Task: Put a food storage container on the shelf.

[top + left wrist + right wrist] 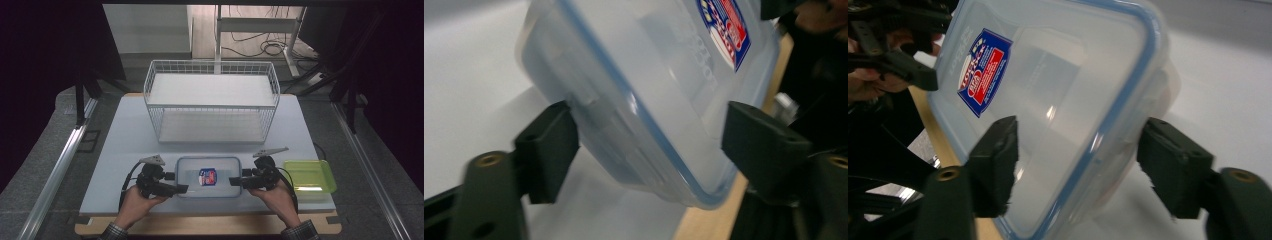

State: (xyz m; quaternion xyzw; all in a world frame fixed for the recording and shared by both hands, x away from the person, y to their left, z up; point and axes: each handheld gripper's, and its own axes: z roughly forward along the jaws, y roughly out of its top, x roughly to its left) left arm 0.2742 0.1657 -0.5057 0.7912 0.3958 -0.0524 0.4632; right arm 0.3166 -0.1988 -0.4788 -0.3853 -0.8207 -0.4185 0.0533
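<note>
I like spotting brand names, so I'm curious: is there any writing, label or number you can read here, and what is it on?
Sticker on the lid of the clear container: red, white and blue, with printed words too blurred to read.
Raised lettering on the lid, beside the sticker: too faint to read.
Green container and wire rack: no writing visible.

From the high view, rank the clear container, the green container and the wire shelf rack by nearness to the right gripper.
1. clear container: at the right gripper's jaws.
2. green container: just behind it, table's right edge.
3. wire shelf rack: farthest, at the table's back.
</note>
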